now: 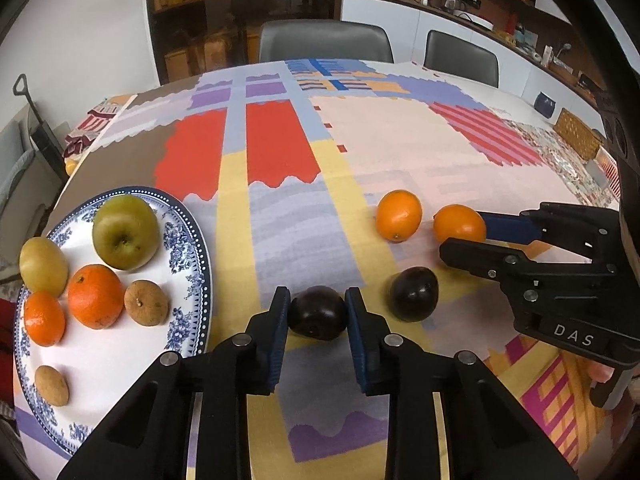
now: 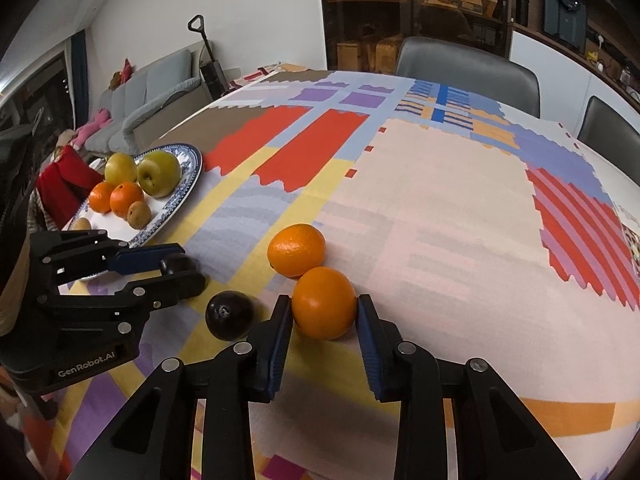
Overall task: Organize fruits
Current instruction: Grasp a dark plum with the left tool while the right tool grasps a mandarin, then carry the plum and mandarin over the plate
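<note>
Blue pads (image 1: 356,320) of the left tool (image 1: 318,314) press both sides of a dark plum (image 1: 318,317), which sits on the bench cloth (image 1: 304,232). Seen from the other side, the same tool (image 2: 176,270) bears the white lettering "GenRobot.AI" on its black body. The right tool (image 2: 323,314) is clamped on an orange (image 2: 324,302), pads touching its flanks; in the left wrist view that tool (image 1: 466,240) shows the letters "DAS" on its housing, with the orange (image 1: 460,225) at its tips.

A second plum (image 1: 414,294) lies just beside the gripped one, between the two tools. A second orange (image 2: 296,249) touches the held one on its far side.

To the left stands a blue-and-white patterned plate (image 1: 192,248) carrying a green apple (image 1: 125,231), a yellow fruit (image 1: 43,266), two mandarins (image 1: 95,296), a round brown fruit (image 1: 146,303) and a small brown one (image 1: 51,385).

Bright blocks cover the cloth: grey-blue, yellow, red, pale pink, purple, and red-and-pink stripes at the far right. Two grey chairs (image 1: 326,40) stand at the bench's far edge. Behind them are dark glass-fronted shelves (image 1: 240,8) holding boxes and a white counter with small items. A grey sofa (image 2: 148,96) and an upright black vacuum (image 2: 208,60) stand against the white wall at the left.
</note>
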`<state>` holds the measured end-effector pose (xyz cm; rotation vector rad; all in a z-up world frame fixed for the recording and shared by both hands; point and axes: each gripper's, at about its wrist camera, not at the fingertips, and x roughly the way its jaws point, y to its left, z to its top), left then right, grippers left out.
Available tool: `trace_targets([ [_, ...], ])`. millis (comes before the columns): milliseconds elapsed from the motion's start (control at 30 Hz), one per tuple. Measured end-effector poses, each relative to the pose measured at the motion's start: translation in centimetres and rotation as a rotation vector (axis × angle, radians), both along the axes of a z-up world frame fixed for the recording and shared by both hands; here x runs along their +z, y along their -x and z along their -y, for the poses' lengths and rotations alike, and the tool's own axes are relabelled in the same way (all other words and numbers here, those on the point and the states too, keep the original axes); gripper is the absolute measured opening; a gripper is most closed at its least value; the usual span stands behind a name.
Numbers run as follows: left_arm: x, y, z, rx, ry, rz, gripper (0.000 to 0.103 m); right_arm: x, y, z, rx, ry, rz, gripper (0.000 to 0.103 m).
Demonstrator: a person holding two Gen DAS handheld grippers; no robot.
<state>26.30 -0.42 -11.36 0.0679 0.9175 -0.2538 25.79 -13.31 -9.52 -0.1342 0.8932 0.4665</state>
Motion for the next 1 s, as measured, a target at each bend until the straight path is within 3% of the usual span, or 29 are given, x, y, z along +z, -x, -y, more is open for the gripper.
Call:
trace_targets([
  [567, 5.3, 4.0, -0.6, 0.018, 0.044, 0.113, 0.028, 5.0, 3.8, 0.0, 0.0, -0.06, 0.088, 0.033],
  [1000, 8.1, 8.6, -4.0, 0.083, 0.042, 0.198, 0.028, 7.9, 7.6, -3.0, 0.045, -0.105, 0.14, 0.033],
])
